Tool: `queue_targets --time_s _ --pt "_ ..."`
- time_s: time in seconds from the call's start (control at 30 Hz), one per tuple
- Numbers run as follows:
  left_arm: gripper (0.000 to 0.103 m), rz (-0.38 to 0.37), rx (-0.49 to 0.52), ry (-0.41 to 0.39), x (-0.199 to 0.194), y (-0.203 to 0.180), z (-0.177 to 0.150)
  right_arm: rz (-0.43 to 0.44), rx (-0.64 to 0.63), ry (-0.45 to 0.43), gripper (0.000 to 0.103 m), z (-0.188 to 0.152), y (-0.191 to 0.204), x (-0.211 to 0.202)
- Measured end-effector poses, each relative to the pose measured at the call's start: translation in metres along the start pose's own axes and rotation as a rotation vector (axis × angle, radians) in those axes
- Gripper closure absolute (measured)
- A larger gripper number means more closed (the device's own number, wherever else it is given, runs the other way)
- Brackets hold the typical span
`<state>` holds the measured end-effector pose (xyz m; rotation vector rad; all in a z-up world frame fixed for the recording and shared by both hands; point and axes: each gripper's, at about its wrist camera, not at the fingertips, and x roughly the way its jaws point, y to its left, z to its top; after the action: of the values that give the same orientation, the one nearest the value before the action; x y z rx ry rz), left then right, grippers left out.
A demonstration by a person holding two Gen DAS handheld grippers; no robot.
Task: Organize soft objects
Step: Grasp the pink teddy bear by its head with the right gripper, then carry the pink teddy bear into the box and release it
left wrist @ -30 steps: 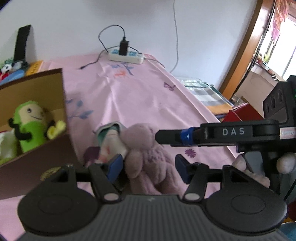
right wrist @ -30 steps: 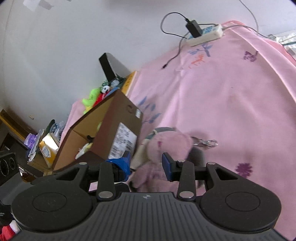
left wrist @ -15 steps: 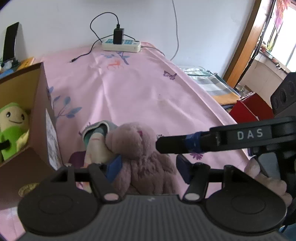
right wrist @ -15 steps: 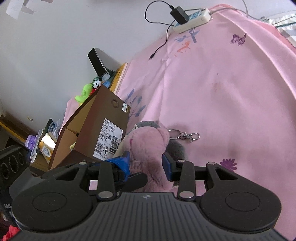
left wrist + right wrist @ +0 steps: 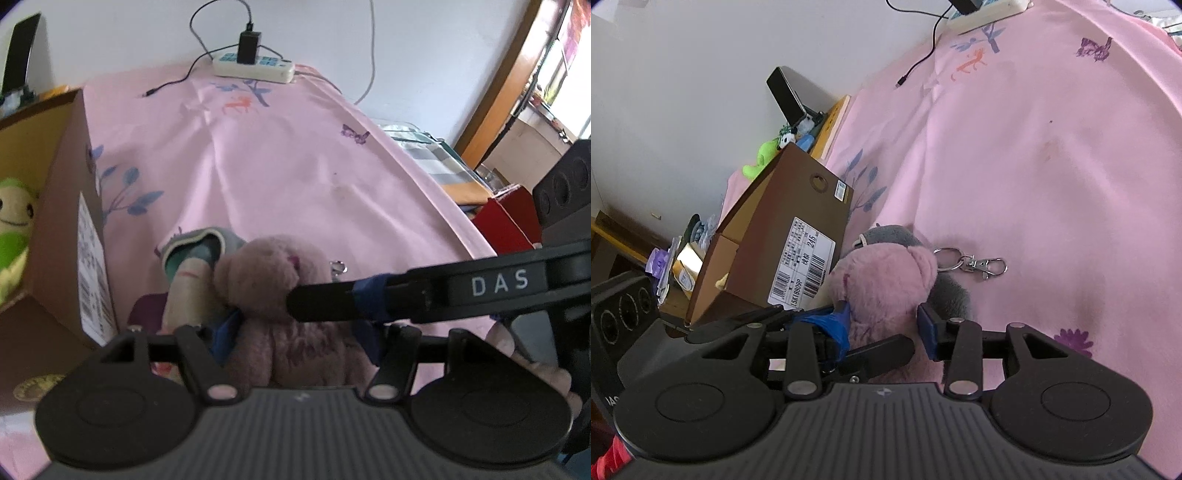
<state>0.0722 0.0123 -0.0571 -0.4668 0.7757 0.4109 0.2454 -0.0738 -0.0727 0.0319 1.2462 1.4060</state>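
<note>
surface: pink printed sheet (image 5: 280,177), creased
far edge, 12 o'clock: white power strip (image 5: 255,70), black charger plugged in, against white wall
box: brown cardboard box (image 5: 783,236) at 9 o'clock, green plush (image 5: 14,225) inside
task thing: pink plush bear (image 5: 280,295) on sheet beside box, metal key clip (image 5: 975,262) at its 3 o'clock
left gripper (image 5: 299,339): jaws spread around bear, just been opening
right gripper (image 5: 886,325): jaws spread, just been opening, bear's head between

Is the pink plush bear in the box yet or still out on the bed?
Out. The pink plush bear lies on the pink sheet beside the brown cardboard box, against its labelled end.
</note>
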Motion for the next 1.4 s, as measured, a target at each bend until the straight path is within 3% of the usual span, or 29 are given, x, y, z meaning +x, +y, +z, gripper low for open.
queue_targets --time_s 0.37,0.77,1.17,1.4 --pt "0.036 -0.014 -0.013 0.005 -0.003 -0.003 0.001 0.081 0.066 0.033 0.078 0.005 -0.013 0.005" --pt "0.036 -0.043 0.038 -0.024 -0.030 -0.024 -0.007 0.074 -0.040 -0.042 0.079 -0.013 0.007 -0.027" --pt "0.036 -0.028 0.085 -0.131 -0.075 -0.035 -0.012 0.099 -0.109 -0.148 0.079 -0.030 0.037 -0.051" --pt "0.036 -0.041 0.085 -0.210 -0.110 -0.013 -0.010 0.115 -0.164 -0.190 0.079 -0.029 0.071 -0.050"
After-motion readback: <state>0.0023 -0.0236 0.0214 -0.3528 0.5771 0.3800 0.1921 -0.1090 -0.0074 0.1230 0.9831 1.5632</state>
